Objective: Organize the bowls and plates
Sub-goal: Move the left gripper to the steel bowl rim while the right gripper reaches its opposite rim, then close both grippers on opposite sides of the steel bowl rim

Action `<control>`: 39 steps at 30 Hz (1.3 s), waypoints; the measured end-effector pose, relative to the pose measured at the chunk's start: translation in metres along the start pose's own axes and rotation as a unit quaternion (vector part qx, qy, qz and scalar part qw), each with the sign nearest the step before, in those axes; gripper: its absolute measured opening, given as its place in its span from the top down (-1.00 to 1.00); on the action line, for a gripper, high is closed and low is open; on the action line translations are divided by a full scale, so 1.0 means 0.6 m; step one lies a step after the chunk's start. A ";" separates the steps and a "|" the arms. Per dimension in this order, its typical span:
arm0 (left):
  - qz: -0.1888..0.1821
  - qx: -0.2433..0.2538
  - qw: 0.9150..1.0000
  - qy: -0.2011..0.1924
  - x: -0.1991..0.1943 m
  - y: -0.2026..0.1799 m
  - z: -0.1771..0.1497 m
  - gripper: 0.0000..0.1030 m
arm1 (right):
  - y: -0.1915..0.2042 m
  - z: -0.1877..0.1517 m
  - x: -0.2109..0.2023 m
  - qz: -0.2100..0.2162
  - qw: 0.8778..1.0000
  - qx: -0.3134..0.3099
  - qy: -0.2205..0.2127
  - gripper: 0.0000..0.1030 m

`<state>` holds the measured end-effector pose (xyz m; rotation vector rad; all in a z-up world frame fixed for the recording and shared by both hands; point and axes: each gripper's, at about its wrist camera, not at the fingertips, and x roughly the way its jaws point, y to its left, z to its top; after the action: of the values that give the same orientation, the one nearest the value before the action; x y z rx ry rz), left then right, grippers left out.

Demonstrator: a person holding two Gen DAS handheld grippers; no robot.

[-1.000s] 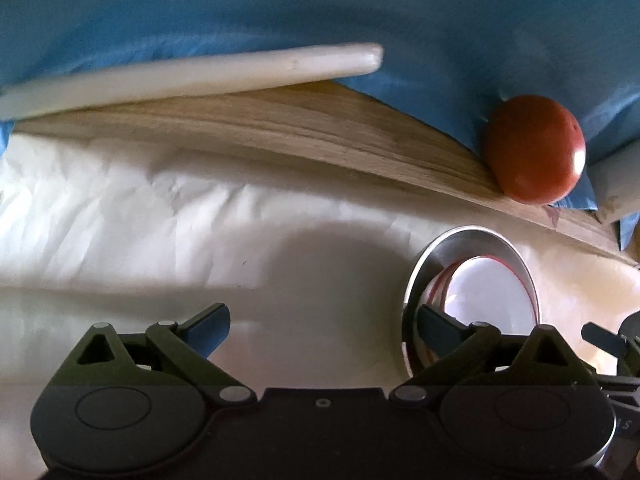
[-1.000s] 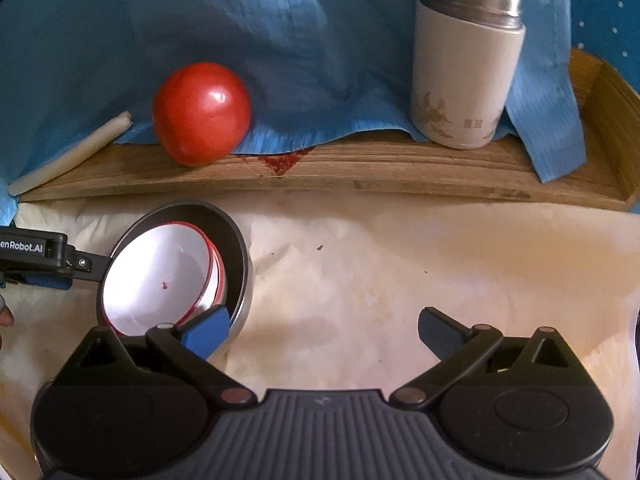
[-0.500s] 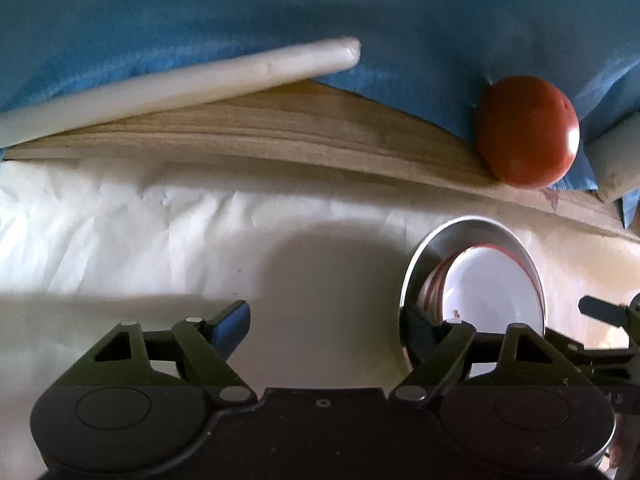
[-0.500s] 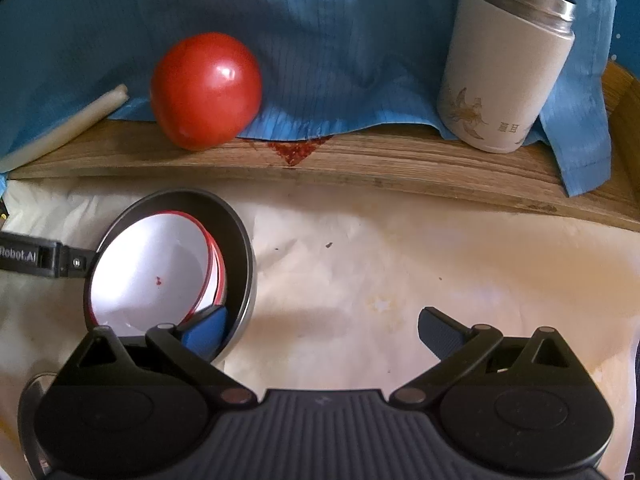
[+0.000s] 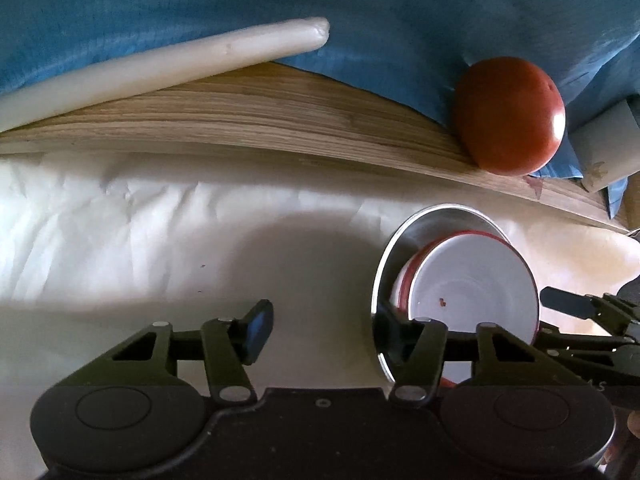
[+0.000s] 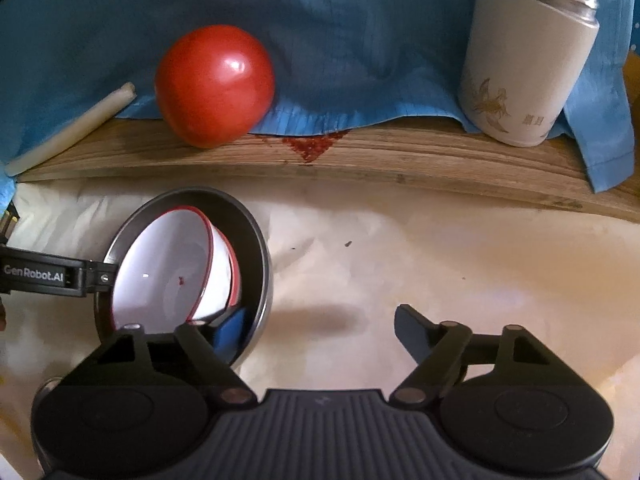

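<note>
A steel bowl (image 5: 400, 236) (image 6: 256, 248) rests on the pale paper with a white red-rimmed bowl (image 5: 472, 280) (image 6: 168, 272) leaning tilted inside it. My left gripper (image 5: 324, 330) straddles the steel bowl's left wall. Its right finger is inside the bowl, its left finger stands well outside, and the jaws are closing without pressing. My right gripper (image 6: 320, 330) straddles the opposite wall. One blue pad (image 6: 230, 330) sits between the white bowl and the steel wall, and the other finger is out on the paper. Its jaws are closing too, with a wide gap left.
A red tomato (image 6: 214, 86), a white stick (image 5: 160, 64) and a cream flask (image 6: 528, 60) stand on a wooden ledge (image 6: 400, 156) behind the bowls. A blue cloth (image 6: 360, 40) drapes behind them. Crumpled paper (image 6: 460, 260) covers the work surface.
Both grippers' fingers have drawn inward around the steel bowl's walls. The bowls now sit nearer the middle of the right wrist view.
</note>
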<state>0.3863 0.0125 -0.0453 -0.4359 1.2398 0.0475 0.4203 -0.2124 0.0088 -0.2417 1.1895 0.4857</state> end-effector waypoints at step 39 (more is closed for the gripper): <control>-0.034 -0.050 0.998 0.005 -0.013 -0.020 -0.010 0.86 | -0.001 0.008 0.008 0.095 0.994 0.052 0.010 0.78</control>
<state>0.3815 0.0010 -0.0361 -0.5663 1.2353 0.0494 0.4262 -0.2099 0.0060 -0.0438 1.2600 0.5855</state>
